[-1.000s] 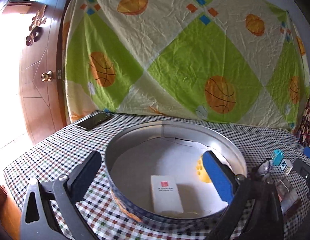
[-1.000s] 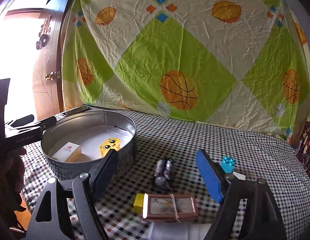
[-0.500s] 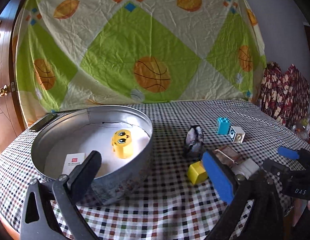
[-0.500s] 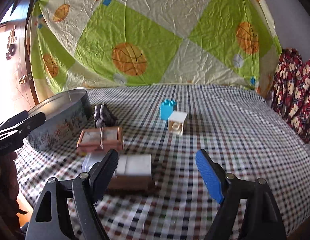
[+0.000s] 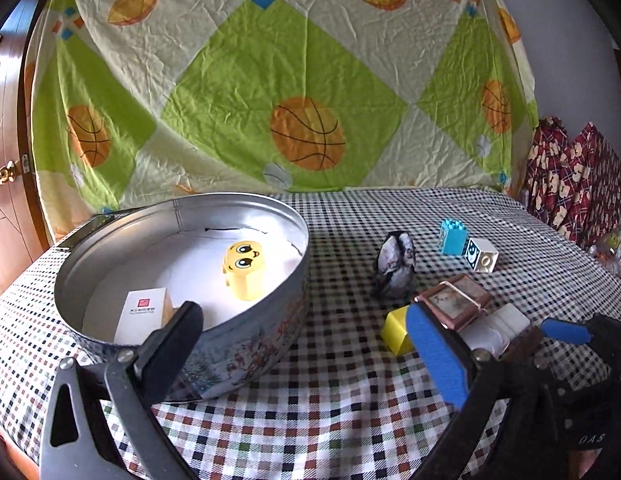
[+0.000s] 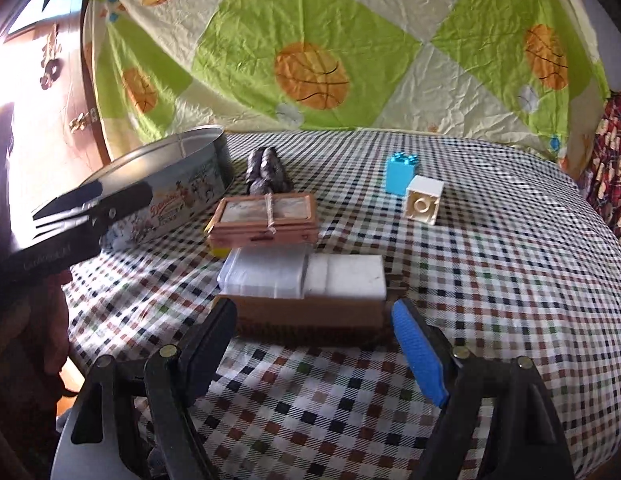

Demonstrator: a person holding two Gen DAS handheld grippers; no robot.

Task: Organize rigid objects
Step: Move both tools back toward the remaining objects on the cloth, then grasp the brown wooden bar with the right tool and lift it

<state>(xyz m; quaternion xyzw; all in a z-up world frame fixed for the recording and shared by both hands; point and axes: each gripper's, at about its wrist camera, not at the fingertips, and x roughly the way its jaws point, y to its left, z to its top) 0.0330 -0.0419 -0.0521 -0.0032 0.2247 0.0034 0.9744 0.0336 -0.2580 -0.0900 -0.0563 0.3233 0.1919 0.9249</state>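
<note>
Grippers work a table draped in multicolour checked cloth [image 5: 350, 412], w/ a green-and-cream basketball-print sheet [image 5: 270, 80] hung behind. Right gripper [image 6: 312, 336], jaws wide apart and gripping nothing, sits low just in front of a flat tan cardboard box topped by white blocks [image 6: 306, 292]; its black and blue pads flank the box's near corners w/o touching. Behind the box lies a brown wood-framed picture bound w/ a band [image 6: 264, 218], then a dark crumpled wrapper-like lump [image 6: 266, 170]. To the right, a blue plastic brick [image 6: 400, 172] and a white plastic brick [image 6: 424, 198] stand just beside each other. Left gripper [image 5: 306, 344], jaws also apart and empty, hovers at the near edge of a round silver metal tin [image 5: 270, 332]. Inside the tin: a yellow cartoon-face block [image 5: 244, 270] and a small white card box w/ red mark [image 5: 142, 314]. A yellow cube [image 5: 396, 330] rests on the cloth near the frame.
</note>
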